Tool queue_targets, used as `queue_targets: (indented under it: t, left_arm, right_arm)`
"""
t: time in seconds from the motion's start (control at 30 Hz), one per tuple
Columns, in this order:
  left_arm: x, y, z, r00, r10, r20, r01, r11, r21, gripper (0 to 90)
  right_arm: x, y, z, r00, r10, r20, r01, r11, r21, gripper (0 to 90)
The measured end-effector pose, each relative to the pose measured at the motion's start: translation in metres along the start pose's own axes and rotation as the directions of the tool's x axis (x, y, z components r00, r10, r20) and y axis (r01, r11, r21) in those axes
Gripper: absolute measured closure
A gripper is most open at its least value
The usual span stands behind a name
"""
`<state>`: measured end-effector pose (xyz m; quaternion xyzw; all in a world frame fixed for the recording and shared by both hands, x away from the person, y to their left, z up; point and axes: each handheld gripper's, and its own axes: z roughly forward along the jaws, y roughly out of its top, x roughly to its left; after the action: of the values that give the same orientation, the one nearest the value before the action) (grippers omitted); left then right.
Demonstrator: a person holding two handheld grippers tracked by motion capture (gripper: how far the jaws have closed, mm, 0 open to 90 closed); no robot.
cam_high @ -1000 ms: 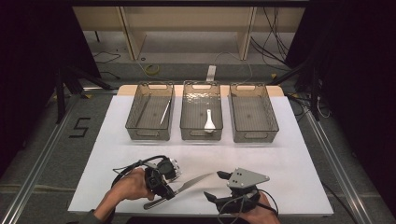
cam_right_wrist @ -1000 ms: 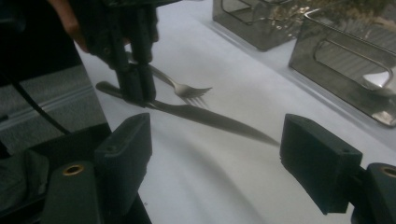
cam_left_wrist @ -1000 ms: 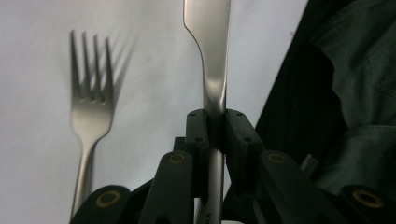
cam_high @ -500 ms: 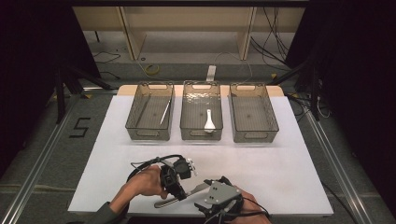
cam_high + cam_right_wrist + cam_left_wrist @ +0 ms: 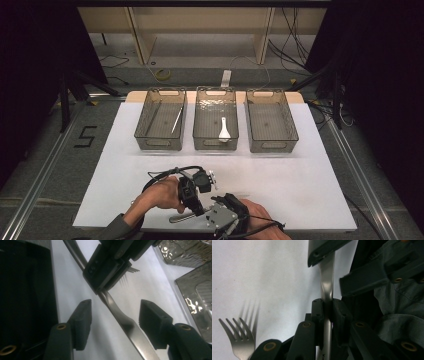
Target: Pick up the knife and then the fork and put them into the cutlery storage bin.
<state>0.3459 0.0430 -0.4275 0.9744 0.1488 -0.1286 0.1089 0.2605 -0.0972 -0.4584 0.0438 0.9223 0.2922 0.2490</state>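
The left claw (image 5: 325,312) is clamped on a fork's handle (image 5: 326,282), which runs between the wide-apart jaws of the right claw (image 5: 115,323); releasing early could drop it.

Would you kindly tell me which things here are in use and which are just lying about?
In use: left tongs, shut on silver metal utensil handle; open right tongs around it.
Lying about: silver fork; white spoon; three clear plastic bins.
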Motion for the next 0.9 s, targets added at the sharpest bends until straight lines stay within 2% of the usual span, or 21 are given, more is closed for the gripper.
queue_targets:
  t: [0.27,0.3,0.4,0.47,0.53,0.6,0.63,0.67,0.77,0.9]
  left_arm:
    - [-0.001,0.003,0.000,0.9998,0.017,0.012,-0.017,0.9997,0.015,79.8]
    - [-0.001,0.004,-0.001,0.9998,0.018,0.013,-0.018,0.9997,0.015,79.8]
    - [-0.002,0.005,-0.001,0.9997,0.016,0.018,-0.016,0.9998,0.015,79.8]
    - [-0.001,0.006,-0.001,0.9997,0.013,0.021,-0.014,0.9997,0.018,79.8]
    - [-0.001,0.005,-0.002,0.9997,0.009,0.022,-0.010,0.9999,0.013,79.8]
    - [0.000,0.005,-0.002,0.9996,0.009,0.026,-0.009,0.9999,0.014,79.8]
    - [0.000,0.005,-0.002,0.9996,0.008,0.027,-0.009,0.9999,0.014,79.7]
    - [0.000,0.006,-0.002,0.9995,0.009,0.029,-0.009,0.9998,0.018,79.7]
    - [0.002,0.006,-0.002,0.9993,0.014,0.035,-0.015,0.9998,0.016,79.5]
    - [0.002,0.006,0.000,0.9990,0.013,0.044,-0.013,0.9999,0.010,79.6]
  right_arm:
    - [0.008,0.002,0.007,0.9937,-0.100,0.052,0.099,0.9949,0.019,57.2]
    - [0.007,0.002,0.008,0.9903,-0.129,0.052,0.128,0.9915,0.023,58.5]
    - [0.008,0.002,0.008,0.9836,-0.171,0.058,0.170,0.9852,0.027,62.8]
    - [0.009,0.002,0.008,0.9826,-0.174,0.065,0.173,0.9846,0.026,65.9]
    - [0.010,0.002,0.008,0.9732,-0.216,0.077,0.215,0.9763,0.028,70.0]
    - [0.013,0.003,0.008,0.9704,-0.226,0.085,0.225,0.9741,0.025,71.9]
    - [0.011,0.003,0.008,0.9550,-0.284,0.087,0.283,0.9589,0.025,73.0]
    - [0.012,0.003,0.008,0.9533,-0.290,0.085,0.289,0.9571,0.024,74.3]
    - [0.017,0.001,0.008,0.9388,-0.335,0.078,0.333,0.9420,0.039,83.3]
    - [0.015,0.000,0.008,0.9329,-0.354,0.063,0.353,0.9350,0.033,84.0]
